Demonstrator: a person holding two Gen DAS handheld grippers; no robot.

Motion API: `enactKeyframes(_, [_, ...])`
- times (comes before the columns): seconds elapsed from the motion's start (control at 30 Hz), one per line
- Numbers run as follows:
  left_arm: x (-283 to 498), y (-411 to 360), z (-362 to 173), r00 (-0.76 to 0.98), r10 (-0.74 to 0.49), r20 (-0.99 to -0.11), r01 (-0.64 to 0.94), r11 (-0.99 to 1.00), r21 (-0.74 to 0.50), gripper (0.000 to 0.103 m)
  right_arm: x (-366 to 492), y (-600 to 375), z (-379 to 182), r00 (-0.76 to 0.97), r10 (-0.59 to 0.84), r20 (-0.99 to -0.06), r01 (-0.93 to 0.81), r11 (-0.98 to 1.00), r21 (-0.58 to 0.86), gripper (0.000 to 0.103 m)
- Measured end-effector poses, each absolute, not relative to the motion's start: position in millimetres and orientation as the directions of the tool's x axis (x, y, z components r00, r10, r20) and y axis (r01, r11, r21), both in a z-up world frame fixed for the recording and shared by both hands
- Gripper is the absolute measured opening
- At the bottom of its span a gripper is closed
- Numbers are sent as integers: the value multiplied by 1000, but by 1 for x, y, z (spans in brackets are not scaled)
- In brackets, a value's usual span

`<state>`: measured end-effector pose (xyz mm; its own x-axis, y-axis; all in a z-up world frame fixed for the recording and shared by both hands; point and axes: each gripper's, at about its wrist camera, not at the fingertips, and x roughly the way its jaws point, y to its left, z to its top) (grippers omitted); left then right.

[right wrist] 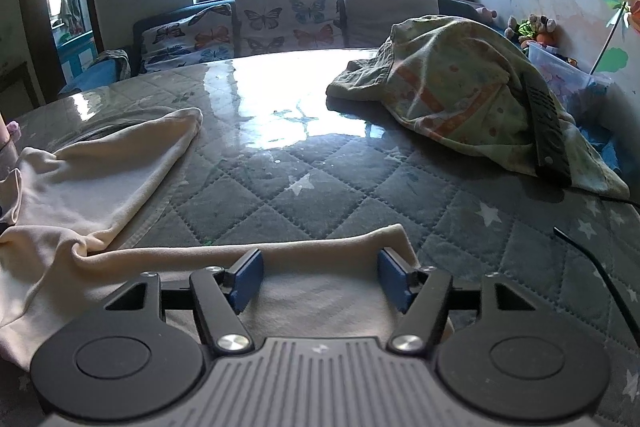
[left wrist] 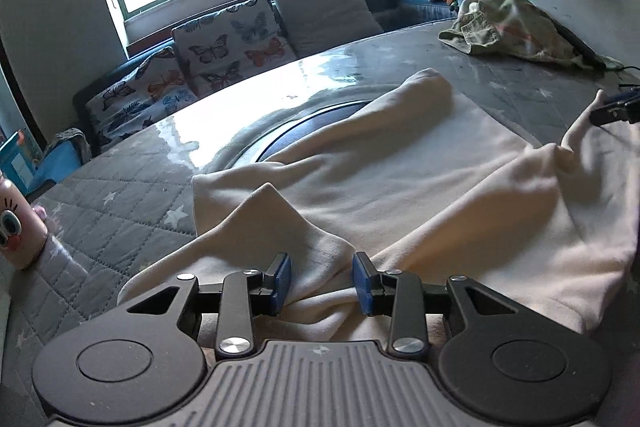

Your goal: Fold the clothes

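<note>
A cream garment point(left wrist: 400, 187) lies spread and rumpled on the grey quilted table cover point(left wrist: 120, 203). My left gripper point(left wrist: 322, 281) is open, its blue pads on either side of a raised fold of the cream cloth near the front edge. In the right wrist view the same garment point(right wrist: 92, 179) lies at the left, and one edge of it runs under my right gripper point(right wrist: 320, 277), which is open with the cloth between its pads. The right gripper's tip also shows at the far right of the left wrist view point(left wrist: 614, 109), touching a lifted corner of the cloth.
A crumpled green patterned garment point(right wrist: 460, 95) lies at the back right with a black remote point(right wrist: 546, 127) on it. A black cable point(right wrist: 592, 267) runs at the right. A pink cartoon bottle point(left wrist: 16, 227) stands at the left edge. A butterfly-cushion sofa point(right wrist: 280, 19) stands behind the table.
</note>
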<state>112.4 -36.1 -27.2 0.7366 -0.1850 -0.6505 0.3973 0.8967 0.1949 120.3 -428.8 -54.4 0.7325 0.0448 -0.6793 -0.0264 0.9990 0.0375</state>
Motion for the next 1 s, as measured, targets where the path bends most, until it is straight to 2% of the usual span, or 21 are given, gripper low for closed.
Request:
enactKeyframes(0.03, [114,-34,-26,741,-180,-647,381,906,185,5,120,-428,-55,733,44,-679,-26,999,36,67])
enactKeyframes(0.23, [114,7,6,821,-127,-557,198,978,69,4,120,-428,-55,732,41,-680,-26,999,32,67])
enactKeyframes(0.5, [94,113,41,871,92,-482,-135,989,-56,4,121,-427,-54,731,32,-681,-18,999,28,67])
enactKeyframes(0.73, [68,186,35,818,266,-509,-352,933,-78,4,122,-424,-55,731,20,-682,-17,1000,11,68])
enactKeyframes(1.0, [57,208,4,734,330,-593,-407,914,5,4,129,-422,-54,729,12,-684,-16,1000,1,69])
